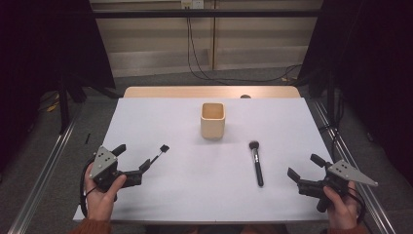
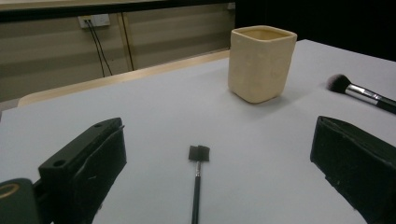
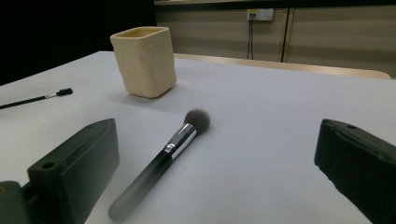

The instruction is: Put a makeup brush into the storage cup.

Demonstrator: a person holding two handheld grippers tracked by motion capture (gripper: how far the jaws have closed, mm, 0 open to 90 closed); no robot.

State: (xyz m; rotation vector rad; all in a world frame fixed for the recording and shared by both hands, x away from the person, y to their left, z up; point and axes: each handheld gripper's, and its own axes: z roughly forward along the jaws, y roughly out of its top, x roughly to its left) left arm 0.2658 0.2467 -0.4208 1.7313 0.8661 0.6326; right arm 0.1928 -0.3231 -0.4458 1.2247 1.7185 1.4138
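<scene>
A cream cup (image 1: 213, 120) stood upright on the white table (image 1: 160, 195), toward its far edge, and served as the landmark for everything else. The left gripper (image 1: 132, 158) sat near the table's front left corner, well apart from the cup, its jaws spread wide and holding nothing. A thin black brush (image 1: 159, 152) lay flat on the table between those jaws, its small square head pointing toward the cup; whether a jaw touched its handle could not be told. The right gripper (image 1: 303, 169) rested near the front right corner, also released, jaws apart and empty. A powder brush (image 1: 256, 163) lay flat to the cup's front right, its bristles nearest the cup, its dark handle reaching toward the right gripper without touching it.
</scene>
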